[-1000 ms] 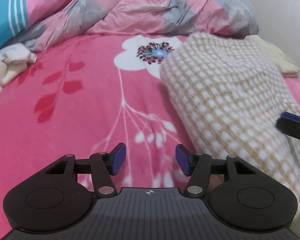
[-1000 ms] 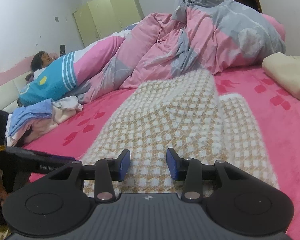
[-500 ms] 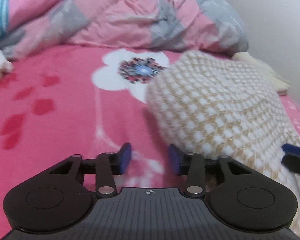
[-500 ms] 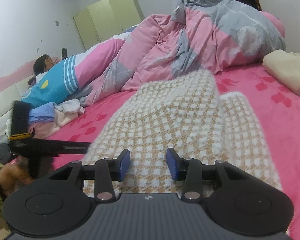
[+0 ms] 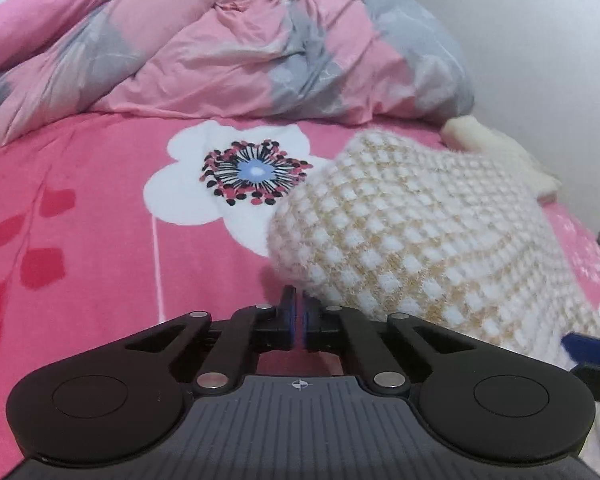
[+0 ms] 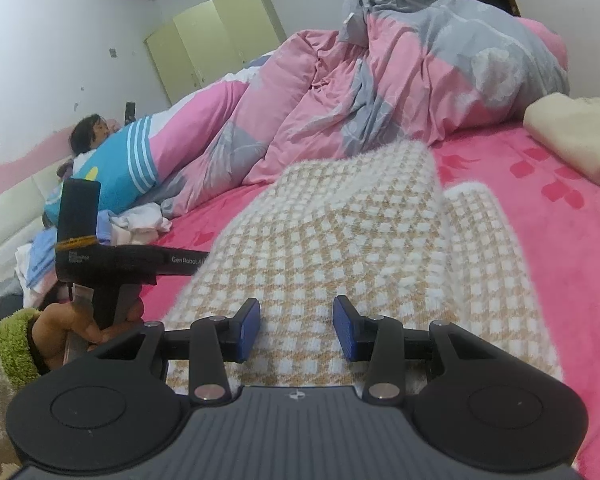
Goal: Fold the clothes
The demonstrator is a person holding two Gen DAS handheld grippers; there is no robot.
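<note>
Since a second ago our left hand-held gripper [image 5: 298,320] has pinched together beside the checked sweater [image 5: 420,240]; the right hand-held gripper [image 6: 296,328] hovers apart above it. Lying on the bed [image 5: 80,240], it looks partly folded.

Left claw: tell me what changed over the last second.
The left claw swung right toward the checked knit garment's edge and closed from wide open to nearly shut; whether it pinches fabric is unclear. The right claw stayed open over the garment, and the cream folded cloth did not move.
</note>
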